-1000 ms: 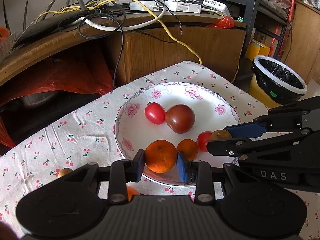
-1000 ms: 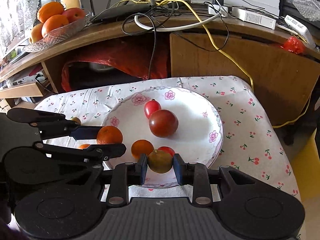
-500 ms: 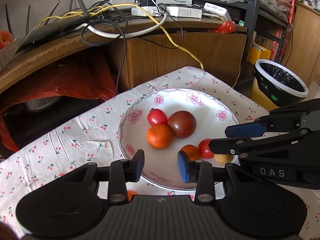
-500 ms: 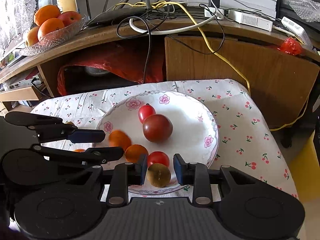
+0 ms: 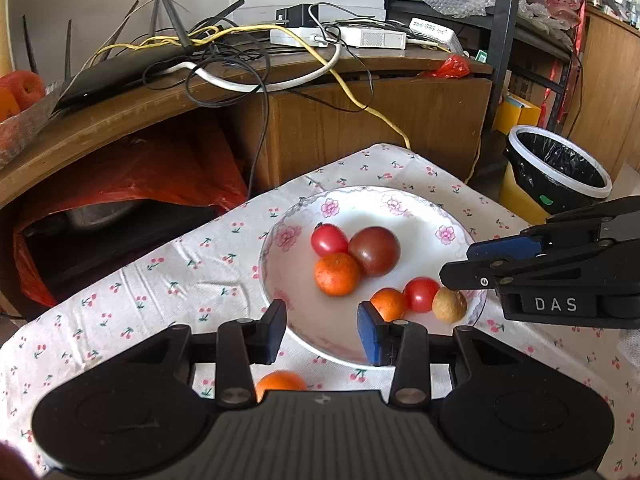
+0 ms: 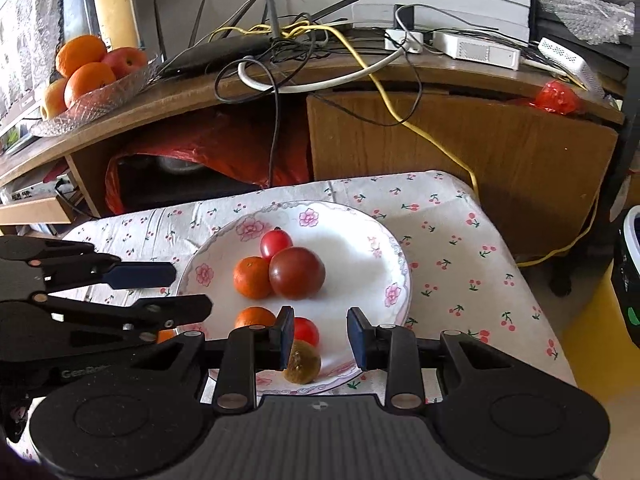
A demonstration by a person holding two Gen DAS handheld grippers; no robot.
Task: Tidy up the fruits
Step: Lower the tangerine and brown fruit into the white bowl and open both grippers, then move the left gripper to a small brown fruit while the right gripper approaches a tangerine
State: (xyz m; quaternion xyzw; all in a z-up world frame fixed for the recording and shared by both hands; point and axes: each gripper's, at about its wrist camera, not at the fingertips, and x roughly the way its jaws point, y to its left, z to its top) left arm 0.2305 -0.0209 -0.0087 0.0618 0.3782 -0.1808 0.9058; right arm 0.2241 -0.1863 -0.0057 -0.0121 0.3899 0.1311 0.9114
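A white flowered plate (image 5: 420,216) (image 6: 360,224) sits on the cherry-print tablecloth. On it lie a dark tomato (image 5: 375,251) (image 6: 296,273), a small red tomato (image 5: 329,239) (image 6: 275,243), an orange (image 5: 337,274) (image 6: 253,277), a smaller orange (image 5: 388,303) (image 6: 255,317), a second red tomato (image 5: 421,294) (image 6: 307,330) and a brown fruit (image 5: 449,305) (image 6: 302,362). My left gripper (image 5: 322,332) (image 6: 192,292) is open and empty over the plate's near-left rim. My right gripper (image 6: 320,338) (image 5: 454,262) is open and empty, just above the brown fruit.
Another orange (image 5: 280,384) lies on the cloth beside the plate, under my left gripper. A wooden desk (image 6: 440,140) with cables stands behind the table. A glass bowl of fruit (image 6: 92,92) sits on it at left. A lined bin (image 5: 560,168) stands right.
Both grippers opened and drew back. The orange left my left gripper and rolled against the dark tomato. The brown fruit left my right gripper and lies on the plate's near rim.
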